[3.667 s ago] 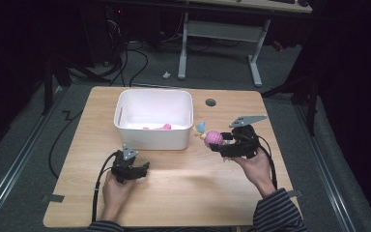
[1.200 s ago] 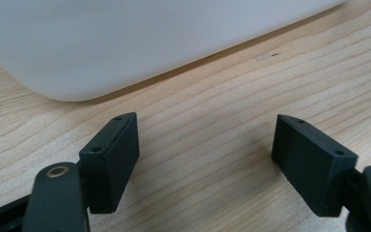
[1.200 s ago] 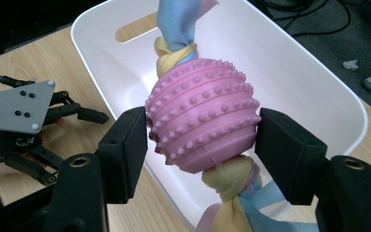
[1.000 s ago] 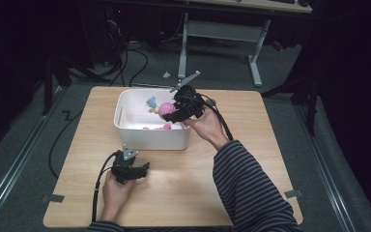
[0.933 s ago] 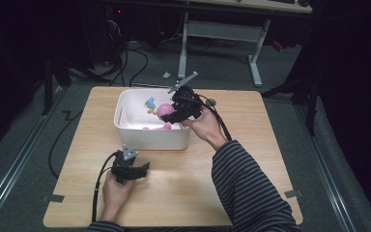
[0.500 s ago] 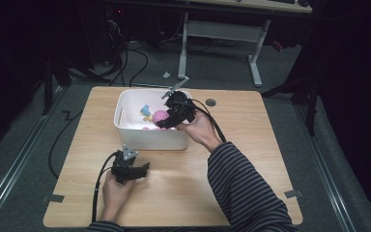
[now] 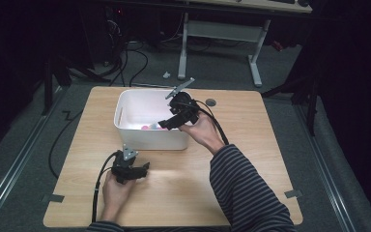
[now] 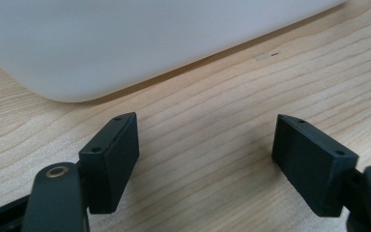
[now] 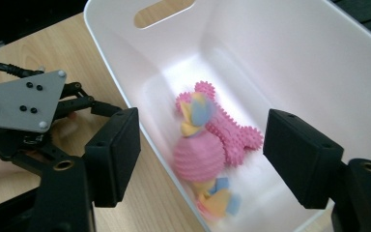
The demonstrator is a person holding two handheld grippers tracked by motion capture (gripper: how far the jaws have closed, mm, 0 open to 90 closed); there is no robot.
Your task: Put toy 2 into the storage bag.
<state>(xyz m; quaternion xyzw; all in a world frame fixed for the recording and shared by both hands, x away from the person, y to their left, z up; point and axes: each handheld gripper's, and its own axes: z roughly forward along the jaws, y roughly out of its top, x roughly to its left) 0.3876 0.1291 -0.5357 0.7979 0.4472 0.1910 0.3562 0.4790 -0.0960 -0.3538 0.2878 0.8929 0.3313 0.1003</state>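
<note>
nearest the person, the left gripper (image 7: 134, 170) rests on the wooden table (image 7: 251, 145) just in front of the white bin (image 7: 147, 140), its jaws standing wide apart with nothing but bare wood between them.

farther off, the right gripper (image 7: 166, 124) hangs over the bin's right end, pointing down into it. its jaws have just been opening, and the right gripper view shows them apart with no pad pressing on anything. below them, inside the bin, the pink ribbed ball toy (image 9: 199, 159) with its yellow and blue cloth tails looks blurred, as if it is dropping or settling, touching the pink spiky bone toy (image 9: 227, 128) that lies on the bin floor.

the drop seems to be as good as done, so the risks are small ones. the ball could bounce or roll off the bone toy before it settles, though the high walls should keep it in. if the right hand pulls back low, a jaw could catch the bin's rim and drag the light bin across the table, toward the left gripper parked beside it.
</note>
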